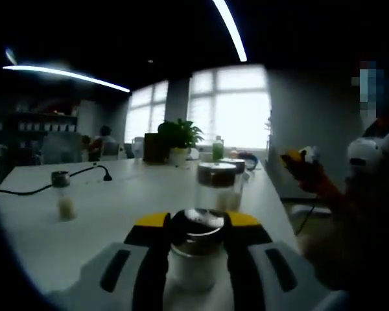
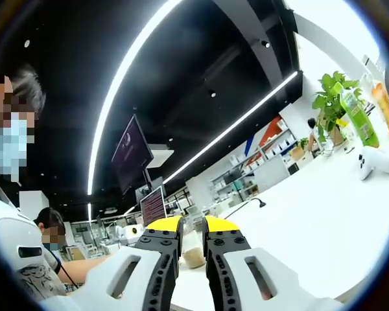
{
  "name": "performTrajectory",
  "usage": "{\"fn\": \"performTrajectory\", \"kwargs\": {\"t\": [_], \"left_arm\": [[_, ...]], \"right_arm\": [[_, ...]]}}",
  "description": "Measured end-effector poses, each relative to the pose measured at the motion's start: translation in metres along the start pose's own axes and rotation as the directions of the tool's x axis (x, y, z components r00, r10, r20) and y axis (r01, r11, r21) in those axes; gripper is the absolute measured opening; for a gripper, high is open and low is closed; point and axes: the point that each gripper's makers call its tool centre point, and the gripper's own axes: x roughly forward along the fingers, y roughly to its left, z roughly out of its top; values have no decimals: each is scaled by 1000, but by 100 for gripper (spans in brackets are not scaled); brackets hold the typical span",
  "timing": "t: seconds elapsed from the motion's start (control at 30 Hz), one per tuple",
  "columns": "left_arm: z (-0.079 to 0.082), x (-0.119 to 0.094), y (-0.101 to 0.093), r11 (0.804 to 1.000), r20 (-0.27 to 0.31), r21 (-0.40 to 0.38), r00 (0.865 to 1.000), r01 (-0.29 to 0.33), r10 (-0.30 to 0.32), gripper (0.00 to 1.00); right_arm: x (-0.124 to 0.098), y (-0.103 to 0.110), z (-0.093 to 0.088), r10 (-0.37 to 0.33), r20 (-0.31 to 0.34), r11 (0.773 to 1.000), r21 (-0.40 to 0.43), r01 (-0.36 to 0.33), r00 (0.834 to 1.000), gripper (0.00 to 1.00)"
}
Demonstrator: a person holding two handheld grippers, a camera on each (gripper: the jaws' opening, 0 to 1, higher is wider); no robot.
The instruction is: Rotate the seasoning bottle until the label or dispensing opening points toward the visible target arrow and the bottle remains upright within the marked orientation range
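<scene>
In the left gripper view, my left gripper (image 1: 196,241) is shut on a seasoning bottle (image 1: 196,259) with a shiny metal cap and white contents. The bottle stands upright on the white table (image 1: 117,220), between the yellow-tipped jaws. Just behind it stands a second, clear bottle (image 1: 216,186) with a dark lid. The other gripper (image 1: 306,167) is held up at the right edge, away from the bottles. In the right gripper view, my right gripper (image 2: 192,234) hovers over the table (image 2: 311,220), its jaws a narrow gap apart and holding nothing. A small beige-filled shaker (image 2: 193,257) shows through the gap, farther off.
A small shaker (image 1: 63,195) stands on the left of the table beside a black cable (image 1: 45,184). A potted plant (image 1: 179,139) and a green bottle (image 1: 218,149) are at the far end. A white controller-like object (image 2: 373,162) lies near the green bottle (image 2: 358,116). People sit at the left.
</scene>
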Motion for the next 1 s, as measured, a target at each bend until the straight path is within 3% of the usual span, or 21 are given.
{"fn": "performTrajectory", "kwargs": {"t": [0.17, 0.33, 0.47, 0.7, 0.87, 0.93, 1.0], "left_arm": [[-1, 1, -3, 1000, -7, 2, 1000, 8, -8, 34], [-1, 1, -3, 1000, -21, 10, 1000, -22, 22, 34], [-1, -2, 1, 999, -22, -8, 999, -32, 32, 34], [1, -10, 11, 990, -13, -32, 991, -134, 134, 42], [13, -14, -1, 988, 47, -72, 989, -139, 143, 39], [15, -16, -1, 976, 45, -132, 982, -176, 183, 40], [23, -18, -2, 962, 87, -168, 969, -214, 230, 43]], "right_arm": [[0, 0, 0, 0, 1, 1000, -1, 0, 1000, 10], [-1, 0, 7, 1, 26, 1000, -12, -1, 1000, 11], [-4, -7, 12, -38, 45, 998, -41, 40, 998, 13], [-3, -7, 10, -34, 41, 999, -40, 36, 999, 13], [-3, -8, 9, -42, 31, 998, -52, 43, 999, 14], [-3, -9, 10, -50, 29, 996, -67, 52, 998, 14], [-2, -10, 8, -54, 25, 996, -73, 56, 998, 14]]}}
